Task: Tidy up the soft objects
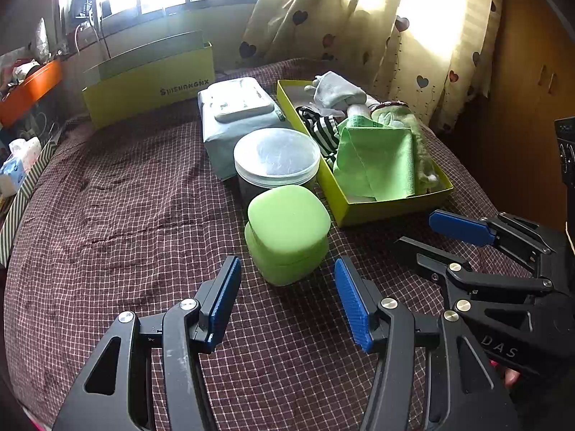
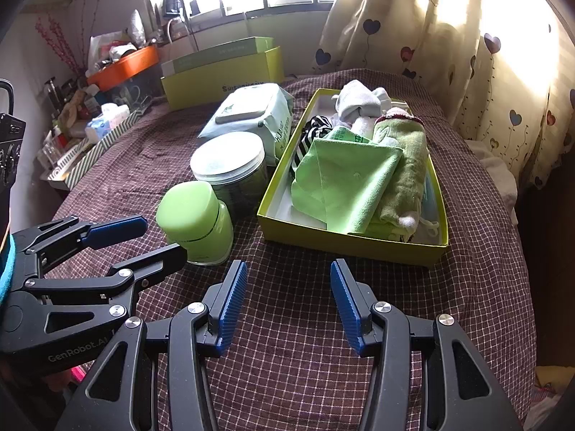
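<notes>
I have both tools spread and empty: the left gripper [image 1: 287,298] hovers by the squat lime-green lidded tub [image 1: 287,233], the right gripper [image 2: 289,301] before the shallow yellow-green cardboard tray [image 2: 354,246]. In the tray lies the folded bright-green microfibre cloth [image 2: 345,183]: light, limp, grippy, I judge; best pinched at a folded edge. Underneath, a maroon checked bedspread [image 2: 287,359], soft and yielding; behind, heart-print curtains [image 2: 449,54].
</notes>
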`<state>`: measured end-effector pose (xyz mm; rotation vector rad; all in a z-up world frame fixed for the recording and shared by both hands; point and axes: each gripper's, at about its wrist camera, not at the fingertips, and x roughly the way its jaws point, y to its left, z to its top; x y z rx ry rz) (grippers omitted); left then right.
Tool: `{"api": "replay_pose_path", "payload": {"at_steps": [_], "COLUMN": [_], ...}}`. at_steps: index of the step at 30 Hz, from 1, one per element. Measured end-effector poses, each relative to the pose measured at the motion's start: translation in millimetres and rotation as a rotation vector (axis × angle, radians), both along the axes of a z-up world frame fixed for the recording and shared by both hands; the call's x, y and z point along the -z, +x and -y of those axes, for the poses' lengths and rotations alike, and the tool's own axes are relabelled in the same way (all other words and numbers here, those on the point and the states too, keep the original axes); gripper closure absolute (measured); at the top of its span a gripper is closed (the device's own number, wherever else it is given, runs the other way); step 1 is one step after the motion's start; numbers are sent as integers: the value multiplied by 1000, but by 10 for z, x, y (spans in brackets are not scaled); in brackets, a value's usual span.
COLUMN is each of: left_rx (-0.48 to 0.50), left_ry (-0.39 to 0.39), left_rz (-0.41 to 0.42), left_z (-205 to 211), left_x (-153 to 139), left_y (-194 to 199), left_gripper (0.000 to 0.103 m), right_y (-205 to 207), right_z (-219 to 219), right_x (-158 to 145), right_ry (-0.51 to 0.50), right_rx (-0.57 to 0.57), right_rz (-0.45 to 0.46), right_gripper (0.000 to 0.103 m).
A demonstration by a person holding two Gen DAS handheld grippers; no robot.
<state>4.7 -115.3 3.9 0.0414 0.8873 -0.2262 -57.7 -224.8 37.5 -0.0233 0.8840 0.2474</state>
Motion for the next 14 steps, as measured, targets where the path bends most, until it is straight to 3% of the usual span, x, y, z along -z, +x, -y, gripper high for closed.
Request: {"api": "replay_pose_path", "payload": {"at_steps": [14], "left_rx": [6], "left_ry": [-4], "left_rz": [-2], "left_z": [-3], "left_x": [5], "left_y": [-5], "left_gripper": [48], "right_y": [-12], "right_z": [19], "right_x": [0], "right_ry": [1], "right_rx": [4], "right_rz": [2], "right_gripper": [55]}}
